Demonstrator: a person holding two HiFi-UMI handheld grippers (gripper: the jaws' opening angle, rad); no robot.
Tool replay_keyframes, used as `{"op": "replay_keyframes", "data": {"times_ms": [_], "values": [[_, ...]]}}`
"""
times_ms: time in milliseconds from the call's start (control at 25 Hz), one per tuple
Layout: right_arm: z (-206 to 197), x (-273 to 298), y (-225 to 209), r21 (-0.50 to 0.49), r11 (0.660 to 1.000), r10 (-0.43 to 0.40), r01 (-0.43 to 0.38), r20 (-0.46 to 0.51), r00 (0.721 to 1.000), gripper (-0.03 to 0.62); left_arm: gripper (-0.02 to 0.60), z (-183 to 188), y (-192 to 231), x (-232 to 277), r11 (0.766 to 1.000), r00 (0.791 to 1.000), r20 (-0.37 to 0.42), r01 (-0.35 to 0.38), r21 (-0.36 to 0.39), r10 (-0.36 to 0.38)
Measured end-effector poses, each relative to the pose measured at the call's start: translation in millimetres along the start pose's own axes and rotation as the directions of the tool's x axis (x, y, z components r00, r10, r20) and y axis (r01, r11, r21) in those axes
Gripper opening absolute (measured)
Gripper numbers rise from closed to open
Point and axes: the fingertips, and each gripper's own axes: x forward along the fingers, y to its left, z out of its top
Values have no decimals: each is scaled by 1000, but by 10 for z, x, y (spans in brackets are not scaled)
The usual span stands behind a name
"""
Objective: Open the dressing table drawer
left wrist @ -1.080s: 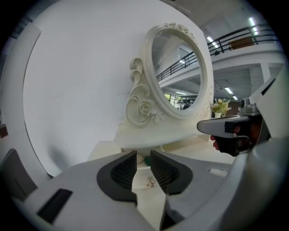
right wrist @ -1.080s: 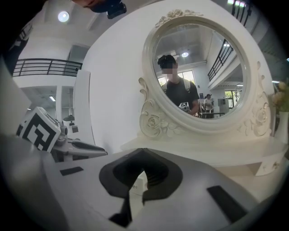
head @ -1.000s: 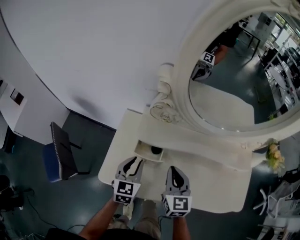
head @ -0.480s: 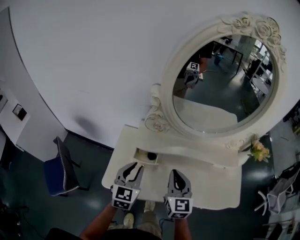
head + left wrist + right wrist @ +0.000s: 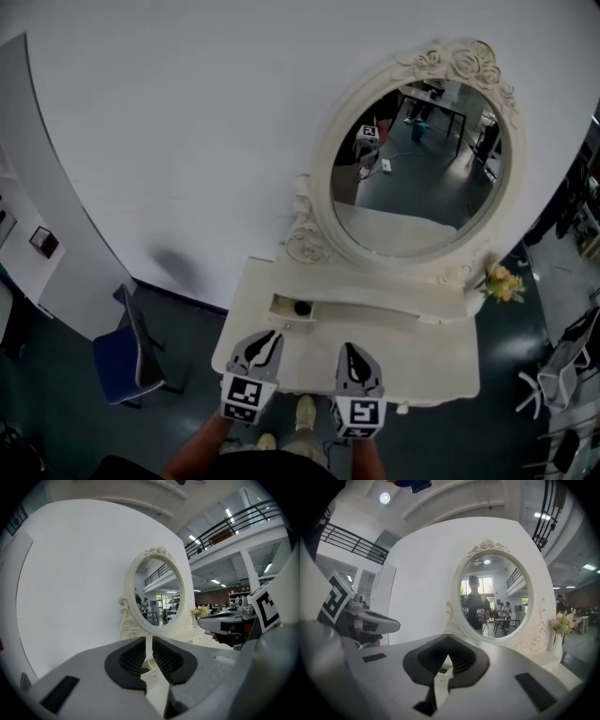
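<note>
While the person's forearm (image 5: 201, 448) reaches in from the bottom edge of the head view, a plain white wall (image 5: 169, 141) fills most of the scene behind the furniture. Against it stands a cream-painted dressing table (image 5: 422, 352) with a raised shelf along its back edge. On that shelf sits a large oval mirror in a carved cream frame (image 5: 412, 187), which reflects a room with desks and people. A blue padded chair with a dark back (image 5: 122, 361) stands on the dark floor, well off the table's left edge.

Both grippers hover side by side above the table's front edge, nearer its left corner, pointing towards the mirror. The left gripper (image 5: 273, 334) has a narrow slit between its jaws, which are closing with nothing between them; only the table shows through the gap in the left gripper view. The right gripper (image 5: 349, 347) is clenched tip to tip and empty.

The small cream drawer (image 5: 284, 304) sits at the left end of the raised shelf, pulled out, apart from both grippers. A dark round thing (image 5: 303, 307) lies inside it. A small bunch of pale yellow flowers (image 5: 503, 281) stands at the shelf's right end.
</note>
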Motion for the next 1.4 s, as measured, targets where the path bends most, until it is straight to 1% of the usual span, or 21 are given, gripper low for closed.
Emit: {"op": "replay_keyframes", "data": {"times_ms": [120, 360, 640, 1040, 1280, 1400], "values": [[-5, -170, 58, -4, 1000, -14, 14, -9, 1000, -3, 40, 23, -60, -165, 1000, 1000, 8, 13, 1, -13], [70, -403, 174, -1, 1000, -19, 19, 17, 1000, -3, 23, 89, -125, -407, 1000, 999, 30, 20, 8, -20], [89, -540, 273, -11, 1000, -22, 22, 17, 1000, -5, 9, 85, -141, -572, 1000, 999, 39, 19, 5, -20], [114, -567, 294, -11, 999, -30, 30, 27, 999, -5, 8, 84, -125, -614, 1000, 999, 46, 25, 6, -25], [137, -552, 283, -13, 999, -39, 39, 17, 999, -5, 8, 101, -108, -593, 1000, 998, 48, 28, 5, -28], [128, -525, 297, -9, 999, -31, 31, 23, 999, -5, 8, 104, -94, -574, 1000, 998, 49, 31, 4, -31]]}}
